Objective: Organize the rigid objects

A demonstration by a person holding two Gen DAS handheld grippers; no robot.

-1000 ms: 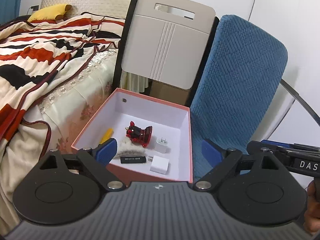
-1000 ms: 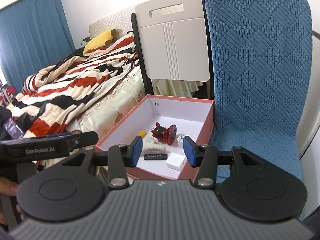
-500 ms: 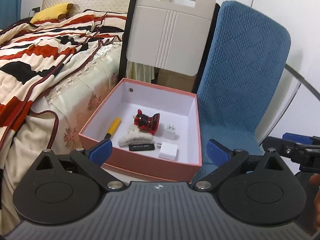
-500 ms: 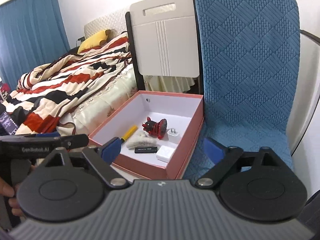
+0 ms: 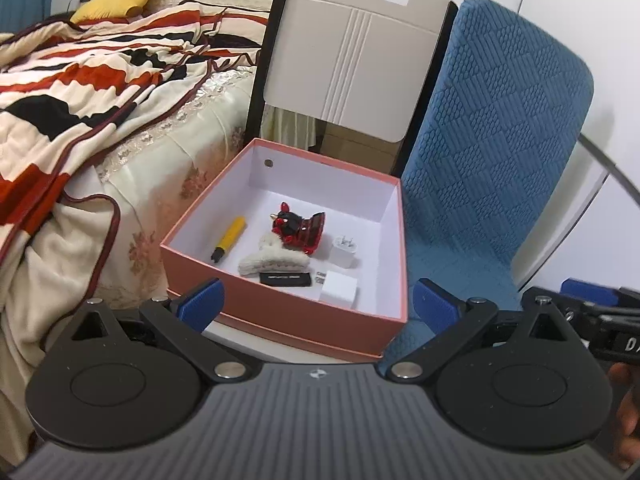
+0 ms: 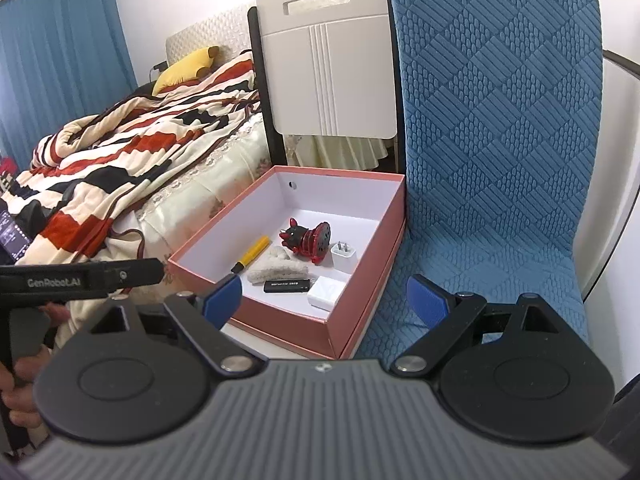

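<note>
A pink box [image 5: 304,316] [image 6: 280,320] with a white inside stands between the bed and a blue chair. In it lie a yellow pen [image 5: 229,238] [image 6: 251,258], a red and black figurine [image 5: 299,227] [image 6: 307,237], a fluffy cream hair clip [image 5: 274,261] [image 6: 276,269], a black stick [image 5: 285,279] [image 6: 286,285] and two white chargers [image 5: 344,251] [image 5: 339,291] [image 6: 343,255] [image 6: 325,293]. My left gripper [image 5: 316,300] is open, short of the box's near wall, with nothing between its fingers. My right gripper [image 6: 325,299] is open too, empty, near the box's front corner.
A bed [image 5: 80,92] with a striped red, black and cream blanket fills the left. The blue chair [image 5: 496,152] [image 6: 492,140] stands right of the box. A folded beige table [image 5: 356,48] leans behind it. Each view shows the other gripper's handle at its edge [image 5: 600,320] [image 6: 72,280].
The right gripper's jaws have spread from nearly shut to wide. The left jaws widened a little. Both views have drawn back slightly from the box.
</note>
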